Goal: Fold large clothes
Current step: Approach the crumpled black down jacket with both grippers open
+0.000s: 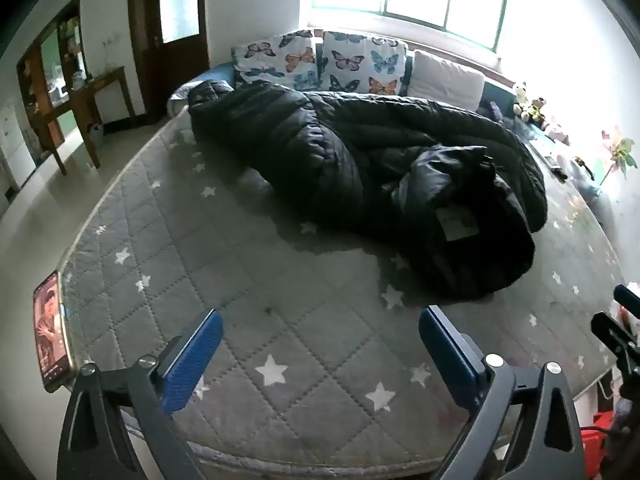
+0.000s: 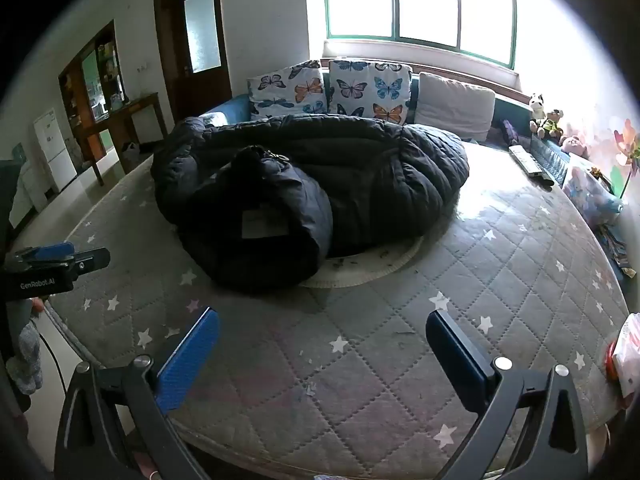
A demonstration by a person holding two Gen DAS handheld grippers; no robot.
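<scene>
A large black puffy down coat lies crumpled on the grey star-patterned mattress, a white label showing on its near folded part. It also shows in the right wrist view, bunched up with the label facing me. My left gripper is open and empty, hovering above the mattress's near edge, short of the coat. My right gripper is open and empty, also above the near edge. The left gripper shows at the left edge of the right wrist view.
Butterfly pillows and a white pillow stand at the bed's head under the window. A phone lies at the mattress's left edge. Soft toys and clutter line the right side. A wooden table stands left on the floor.
</scene>
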